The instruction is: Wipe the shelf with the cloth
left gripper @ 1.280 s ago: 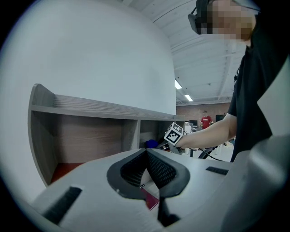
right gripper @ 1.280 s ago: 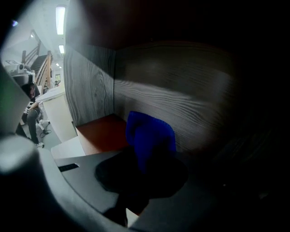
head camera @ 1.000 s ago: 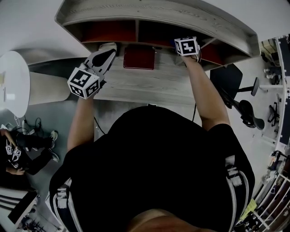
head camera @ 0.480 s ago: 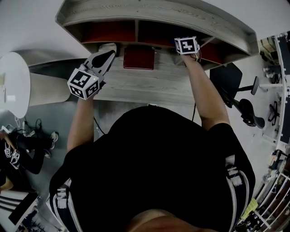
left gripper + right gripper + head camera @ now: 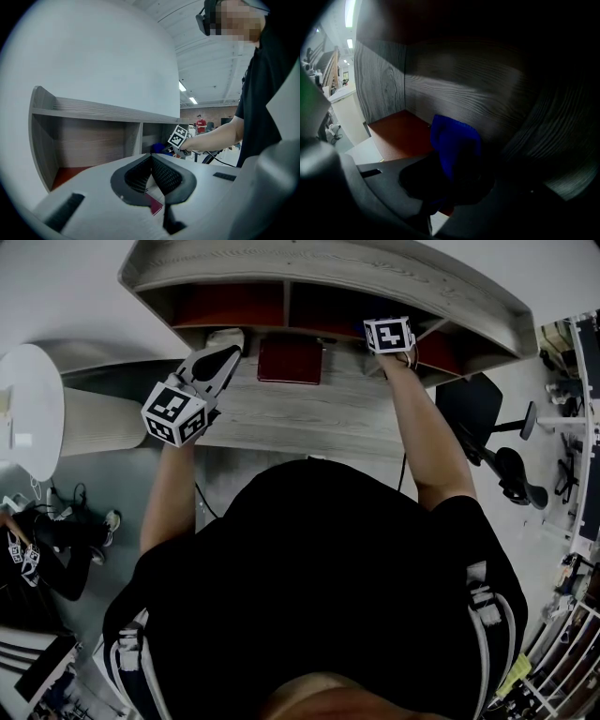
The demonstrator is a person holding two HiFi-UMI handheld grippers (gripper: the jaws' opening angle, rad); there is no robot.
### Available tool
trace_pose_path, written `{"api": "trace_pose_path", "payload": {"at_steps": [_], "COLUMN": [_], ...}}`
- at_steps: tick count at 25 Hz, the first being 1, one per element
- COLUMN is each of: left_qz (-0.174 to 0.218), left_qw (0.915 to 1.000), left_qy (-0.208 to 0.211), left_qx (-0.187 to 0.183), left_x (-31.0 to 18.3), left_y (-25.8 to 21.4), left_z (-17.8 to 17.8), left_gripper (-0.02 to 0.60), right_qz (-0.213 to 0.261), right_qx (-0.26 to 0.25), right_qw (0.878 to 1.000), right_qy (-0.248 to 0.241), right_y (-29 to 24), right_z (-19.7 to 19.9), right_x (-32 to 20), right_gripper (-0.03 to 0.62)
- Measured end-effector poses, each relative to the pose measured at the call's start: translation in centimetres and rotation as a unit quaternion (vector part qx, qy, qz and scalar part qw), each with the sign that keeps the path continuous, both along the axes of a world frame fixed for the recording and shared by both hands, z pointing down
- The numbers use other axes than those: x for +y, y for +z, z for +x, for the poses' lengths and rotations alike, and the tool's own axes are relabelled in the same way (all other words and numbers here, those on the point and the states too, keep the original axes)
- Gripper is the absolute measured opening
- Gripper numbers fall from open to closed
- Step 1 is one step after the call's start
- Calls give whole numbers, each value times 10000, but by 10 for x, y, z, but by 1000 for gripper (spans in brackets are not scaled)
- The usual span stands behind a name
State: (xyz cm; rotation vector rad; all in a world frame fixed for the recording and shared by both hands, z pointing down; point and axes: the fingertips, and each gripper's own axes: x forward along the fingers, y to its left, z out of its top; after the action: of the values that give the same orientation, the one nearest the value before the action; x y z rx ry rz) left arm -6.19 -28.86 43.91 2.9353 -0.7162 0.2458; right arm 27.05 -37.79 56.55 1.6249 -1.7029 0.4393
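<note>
A grey wooden shelf (image 5: pixel 319 273) with red-floored compartments stands at the back of the desk. My right gripper (image 5: pixel 452 180) reaches into the middle compartment and is shut on a blue cloth (image 5: pixel 454 140), which hangs over the red shelf floor (image 5: pixel 401 131) close to the back wall. In the head view only the right gripper's marker cube (image 5: pixel 388 335) shows at the shelf's mouth. My left gripper (image 5: pixel 217 357) hovers above the desk in front of the left compartment, jaws shut and empty; in its own view the left gripper (image 5: pixel 151 171) points toward the shelf (image 5: pixel 89 136).
A dark red book (image 5: pixel 291 360) lies on the wooden desk (image 5: pixel 309 418) before the shelf. A black office chair (image 5: pixel 487 418) stands to the right. A round white table (image 5: pixel 28 409) is at far left, with a seated person (image 5: pixel 37 549) on the floor nearby.
</note>
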Motion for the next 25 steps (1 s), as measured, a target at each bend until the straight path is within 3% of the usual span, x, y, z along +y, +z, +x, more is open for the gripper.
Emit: {"api": "trace_pose_path", "payload": {"at_steps": [11,25], "left_qz": [20,19], "left_qw": [10000,9988], "left_qy": [-70,-464], "left_qx": [-58,-156], "left_x": [5,16], "left_y": [1,2], "left_z": [-6,-40], "left_gripper": [17,17], "right_qz": [19,-8], "right_qx": [52,-47], "right_qw": [10000,9985], "right_qy": [-79,-541], "right_y": [-2,3], "right_z": [-8,-63], "right_x": [-5,-28], "right_gripper": [67,67]}}
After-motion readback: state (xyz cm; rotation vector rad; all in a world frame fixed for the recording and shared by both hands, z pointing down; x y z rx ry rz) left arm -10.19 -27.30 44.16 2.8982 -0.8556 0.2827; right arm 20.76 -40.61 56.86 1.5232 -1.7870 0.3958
